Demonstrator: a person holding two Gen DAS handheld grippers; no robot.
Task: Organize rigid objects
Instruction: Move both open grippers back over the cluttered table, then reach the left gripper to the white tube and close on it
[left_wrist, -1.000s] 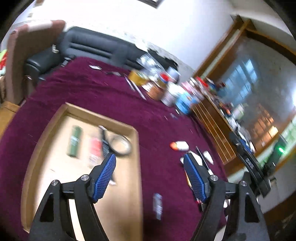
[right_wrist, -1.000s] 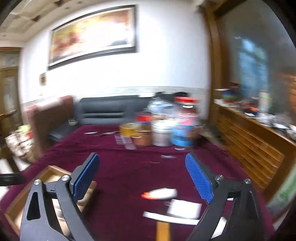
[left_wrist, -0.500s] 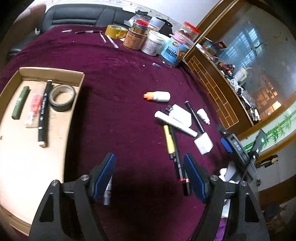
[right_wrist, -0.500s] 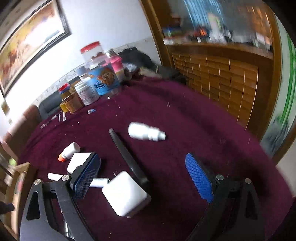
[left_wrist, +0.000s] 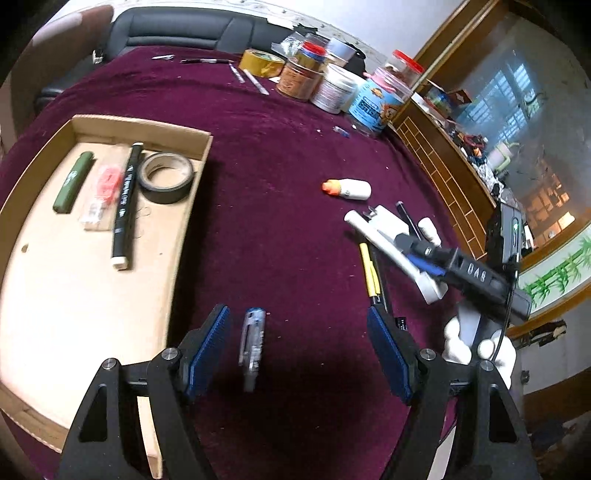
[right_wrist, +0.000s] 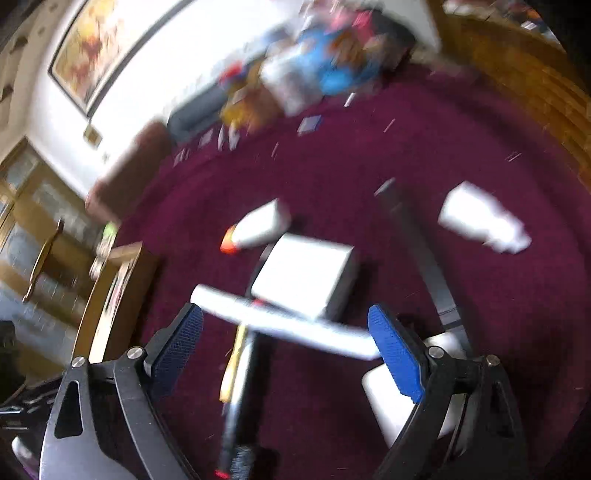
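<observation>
My left gripper (left_wrist: 297, 349) is open and empty above the purple cloth, with a clear pen (left_wrist: 252, 338) lying between its fingers. A wooden tray (left_wrist: 155, 130) at the left holds a green lighter (left_wrist: 72, 181), a black marker (left_wrist: 124, 205) and a black tape roll (left_wrist: 166, 177). My right gripper (right_wrist: 286, 347) is open, low over a white tube (right_wrist: 280, 325), a white charger block (right_wrist: 306, 277), a yellow pen (right_wrist: 232, 365) and a black pen (right_wrist: 240, 398). It also shows in the left wrist view (left_wrist: 424, 254), over the same pile. A small orange-capped bottle (left_wrist: 347, 188) lies nearby.
Jars and tubs (left_wrist: 332, 85) and a yellow tape roll (left_wrist: 262, 62) stand at the table's far edge. A black sofa (left_wrist: 184, 29) lies behind. A wooden cabinet (left_wrist: 443, 162) runs along the right. A white bottle (right_wrist: 480, 221) and black stick (right_wrist: 424, 251) lie right.
My right gripper has dropped down and leftward over the white tube and pens. My left gripper has shifted so the clear pen now lies between its fingers.
</observation>
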